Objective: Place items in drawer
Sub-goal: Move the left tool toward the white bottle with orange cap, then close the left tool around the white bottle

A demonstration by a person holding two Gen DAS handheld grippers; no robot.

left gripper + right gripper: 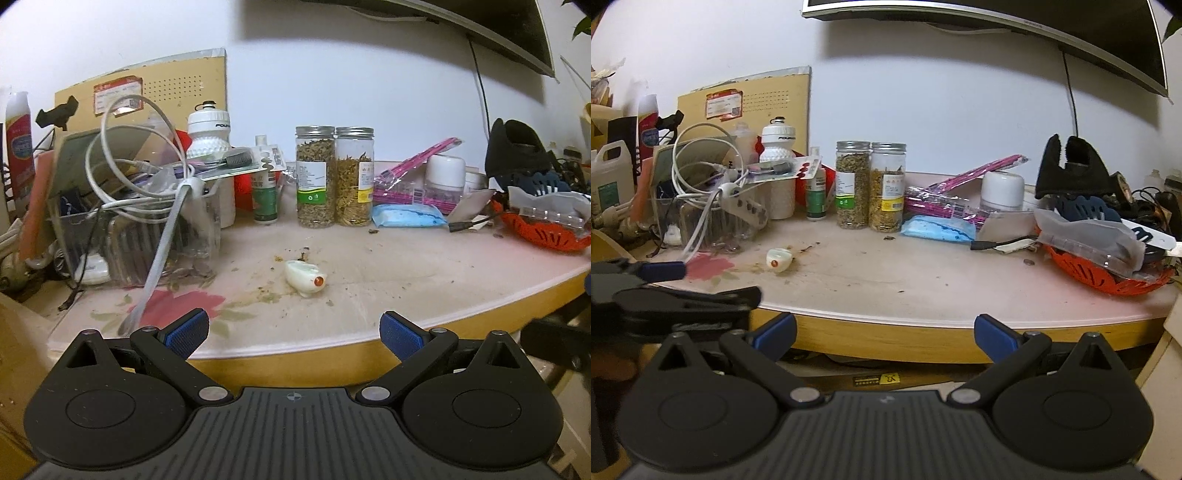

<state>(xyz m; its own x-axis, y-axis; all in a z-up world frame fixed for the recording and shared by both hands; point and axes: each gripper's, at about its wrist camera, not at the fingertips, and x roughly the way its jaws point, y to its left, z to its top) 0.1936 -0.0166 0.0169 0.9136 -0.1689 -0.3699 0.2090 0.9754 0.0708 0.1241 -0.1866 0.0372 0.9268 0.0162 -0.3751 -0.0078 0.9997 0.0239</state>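
Left gripper [294,334] gapes wide, empty, at the table [406,280] edge; one white item [303,277] lies ahead, well apart. Two jars [334,177] stand behind. Right gripper [885,334], equally wide and empty, hangs short of the table.

Tabletop [406,266]: pale pink/cream w/ red-pink flower print and green leaves at its left front corner, brown stains mid; front edge yellow-tan. Small white object [303,277] w/ orange dot near centre. Two clear jars [334,177] at back edge, silver lids: left one olive-brown contents, green/white label; right one golden-yellow contents, yellow label. Blue packet [408,215] next to them, pink striped bag [413,184] behind. Orange basket [543,232] at right edge. White bottle [209,136], black lettering. Left gripper [294,330] and right gripper [885,331]: black, blue pads.
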